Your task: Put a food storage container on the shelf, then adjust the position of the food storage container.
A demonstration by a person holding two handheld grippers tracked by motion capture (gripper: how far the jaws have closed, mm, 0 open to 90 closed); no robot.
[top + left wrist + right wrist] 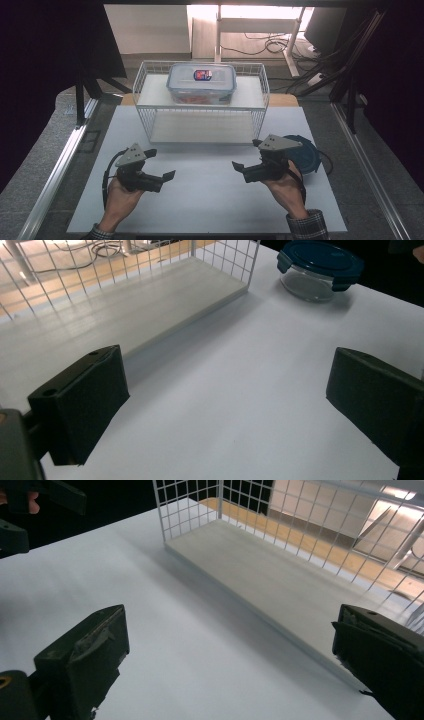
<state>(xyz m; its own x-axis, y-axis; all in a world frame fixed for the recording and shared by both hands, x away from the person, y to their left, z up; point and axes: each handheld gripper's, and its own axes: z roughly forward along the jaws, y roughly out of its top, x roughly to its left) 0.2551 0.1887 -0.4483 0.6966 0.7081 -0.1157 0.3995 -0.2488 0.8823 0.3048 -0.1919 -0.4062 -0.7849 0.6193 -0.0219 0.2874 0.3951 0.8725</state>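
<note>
High view shows my left gripper [162, 172] and right gripper [243, 156] both spread and empty, angled inward near the wire rack [201, 98], seemingly poised to start.

Each hand holds a black two-jaw tool. The left gripper [161, 164] and the right gripper [246, 159] each carry a grey three-cornered plate on top, dotted with small dark holes. A black cable loops from each. The jaws are blocky black pads with screw holes; the right gripper's look scuffed. Both sleeves [306, 225] are checked in a dark plaid.
</note>
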